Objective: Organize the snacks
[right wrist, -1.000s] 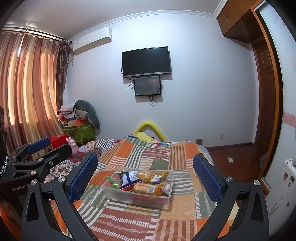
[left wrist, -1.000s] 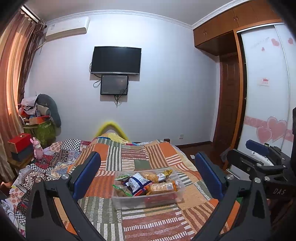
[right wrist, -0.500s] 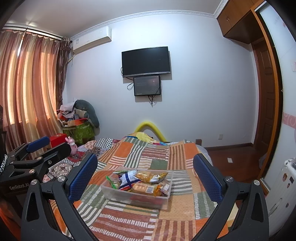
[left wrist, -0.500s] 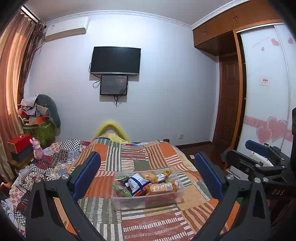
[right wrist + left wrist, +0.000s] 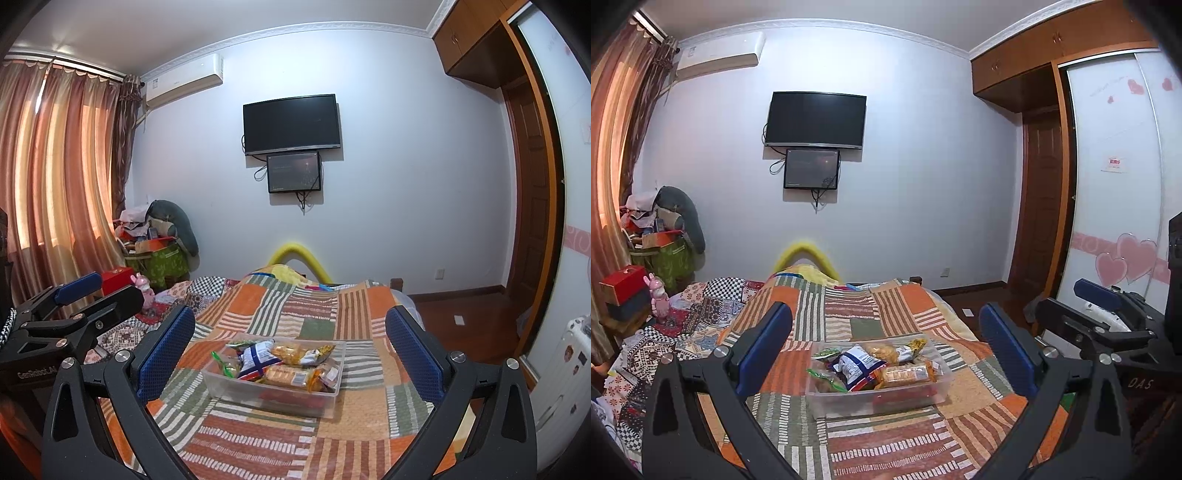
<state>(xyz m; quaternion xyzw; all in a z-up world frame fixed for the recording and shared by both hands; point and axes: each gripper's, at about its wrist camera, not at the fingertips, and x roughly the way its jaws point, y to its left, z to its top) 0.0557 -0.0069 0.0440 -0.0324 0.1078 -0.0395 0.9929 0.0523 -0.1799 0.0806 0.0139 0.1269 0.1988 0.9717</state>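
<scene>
Left wrist view first: the left tongs (image 5: 884,347) are spread wide with nothing between the blue pads (image 5: 764,347), held above the near end of the bed. Beyond them a clear plastic bin (image 5: 879,398) sits on the patchwork quilt (image 5: 849,317), framed between the two fingers but well apart from both. Inside the bin lies a jumble of snack packets: a blue-and-white chip bag (image 5: 855,365) on top near the middle, an orange biscuit pack (image 5: 907,373) just right of it, a green wrapper (image 5: 823,376) at the left edge and a yellow packet (image 5: 882,350) toward the back. At the right edge of this view the right tongs (image 5: 1097,306) show from the side; from here I cannot tell how they stand.

Right wrist view settles it: the right tongs (image 5: 290,343) gape open and empty, the same bin (image 5: 273,387) lying between their pads and touching neither. The left tongs (image 5: 79,295) poke in from the left edge, above the quilt (image 5: 295,317).

Farther back, a yellow padded arch (image 5: 805,254) rises at the far end of the bed. Left of it stand a pink rabbit toy (image 5: 659,299), a red box (image 5: 624,284) and a heaped green basket (image 5: 670,258) beside the curtains (image 5: 55,166). On the far wall hang a dark television (image 5: 816,120), a smaller screen (image 5: 811,173) just below it, and an air conditioner (image 5: 720,51) near the ceiling. A wooden wardrobe (image 5: 1045,62) fills the right side.
</scene>
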